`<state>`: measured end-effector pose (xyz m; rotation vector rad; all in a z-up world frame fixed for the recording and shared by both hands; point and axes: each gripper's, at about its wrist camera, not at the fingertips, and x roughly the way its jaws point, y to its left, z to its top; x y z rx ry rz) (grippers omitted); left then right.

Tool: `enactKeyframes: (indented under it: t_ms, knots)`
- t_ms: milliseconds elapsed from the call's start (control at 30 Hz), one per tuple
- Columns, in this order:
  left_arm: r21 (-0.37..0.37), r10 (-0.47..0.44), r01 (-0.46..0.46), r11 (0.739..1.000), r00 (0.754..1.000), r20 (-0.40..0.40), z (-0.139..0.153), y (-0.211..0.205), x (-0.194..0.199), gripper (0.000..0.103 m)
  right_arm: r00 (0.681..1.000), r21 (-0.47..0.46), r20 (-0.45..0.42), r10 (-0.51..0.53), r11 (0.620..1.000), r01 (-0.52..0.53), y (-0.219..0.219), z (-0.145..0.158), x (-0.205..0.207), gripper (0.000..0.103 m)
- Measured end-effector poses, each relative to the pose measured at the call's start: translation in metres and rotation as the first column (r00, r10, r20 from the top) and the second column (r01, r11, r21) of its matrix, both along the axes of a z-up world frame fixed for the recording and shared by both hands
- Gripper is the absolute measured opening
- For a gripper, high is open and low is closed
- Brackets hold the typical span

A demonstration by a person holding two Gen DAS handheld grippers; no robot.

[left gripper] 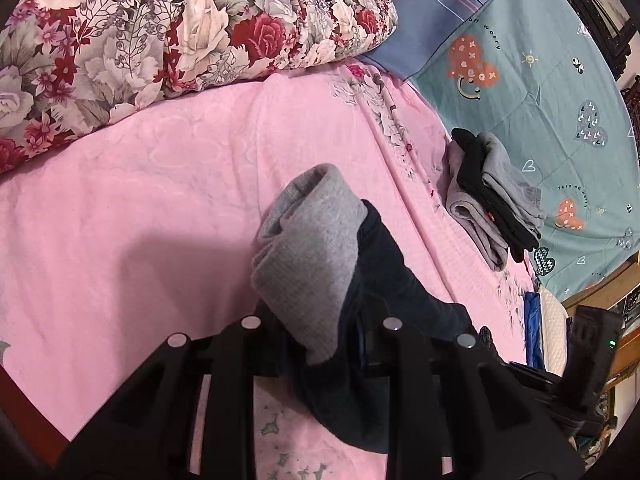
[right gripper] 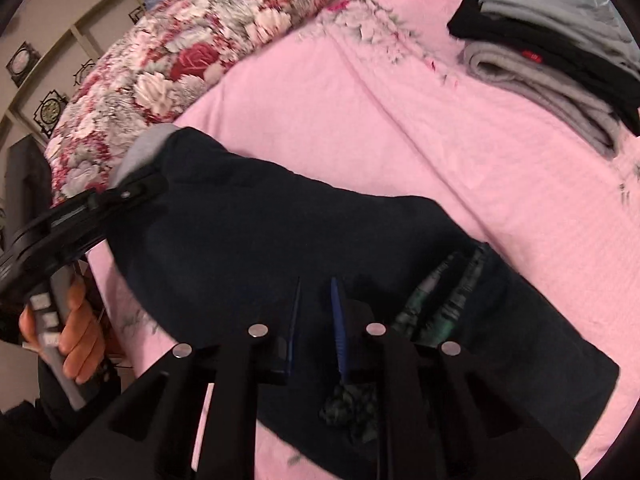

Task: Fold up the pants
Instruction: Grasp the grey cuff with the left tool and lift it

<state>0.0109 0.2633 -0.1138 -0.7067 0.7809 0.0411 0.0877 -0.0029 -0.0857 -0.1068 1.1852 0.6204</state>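
My left claw [left gripper: 320,344] is clamped on the pants [left gripper: 360,280], gripping the end where the grey lining shows. My right claw [right gripper: 316,340] has its jaws slightly apart around the other end; whether it pinches, I cannot tell. The pants hang between the 2 claws, just above the bed's [left gripper: 140,208] near edge, long axis left to right. I judge I should keep both ends level and taut, then lay them down evenly.

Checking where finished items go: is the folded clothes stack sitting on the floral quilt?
No, the folded clothes stack lies apart from the floral quilt, straddling the pink blanket edge.
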Motion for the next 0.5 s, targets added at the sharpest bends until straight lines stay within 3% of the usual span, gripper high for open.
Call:
enactKeyframes:
  t_ms: [133,200,300,500]
  knots:
    - [0.011,-0.011,0.011,1.000,1.000,-0.007,0.001,-0.002,0.003,0.024,0.998,-0.029,-0.061,-0.014,0.999,0.013,0.008,-0.027,0.010,0.016]
    - [0.029,-0.006,0.006,1.000,1.000,-0.012,0.002,-0.004,0.004,0.024,0.999,-0.026,-0.052,-0.013,1.000,0.011,0.007,-0.024,0.008,0.016]
    - [0.050,-0.003,0.004,0.999,1.000,-0.014,0.007,-0.008,0.004,0.024,0.998,0.094,-0.044,-0.043,0.994,0.047,-0.015,0.003,0.005,0.016]
    - [0.125,-0.015,0.015,0.992,1.000,0.000,0.029,-0.030,0.000,0.024,0.989,0.198,0.054,-0.139,0.972,0.126,-0.088,0.052,-0.020,0.016]
